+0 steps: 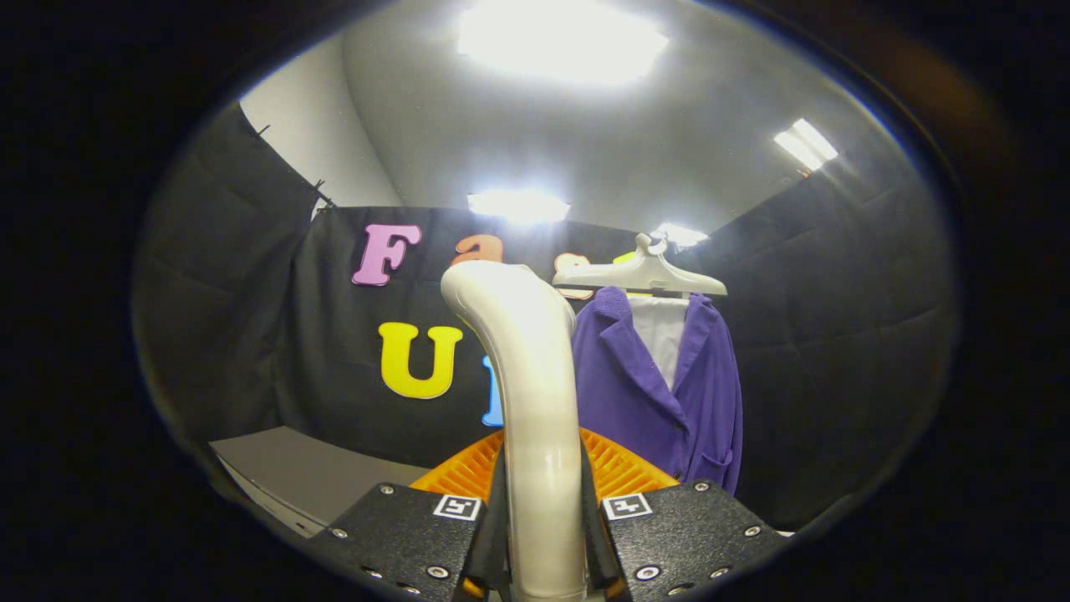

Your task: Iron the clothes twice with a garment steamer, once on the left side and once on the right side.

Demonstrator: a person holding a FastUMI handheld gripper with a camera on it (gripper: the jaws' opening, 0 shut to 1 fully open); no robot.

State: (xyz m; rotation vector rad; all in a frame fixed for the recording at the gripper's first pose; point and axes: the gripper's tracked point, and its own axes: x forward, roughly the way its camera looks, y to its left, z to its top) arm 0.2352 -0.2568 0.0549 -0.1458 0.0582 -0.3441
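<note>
My one camera rides on my hand-held gripper (545,535) and looks forward along its two fingers, tilted a little upward, so the ceiling lights fill the upper part. The cream curved plastic steamer handle (535,401) is clamped between both fingers, right against the lens. Beyond it, farther off and slightly to the right, hangs the purple jacket on a white plastic hanger (660,376).

Ceiling panels (558,38) blown out, hazy glare spreading below them. Steamer handle (535,401) under them glossy, sharp. Fisheye bends everything around it.
</note>
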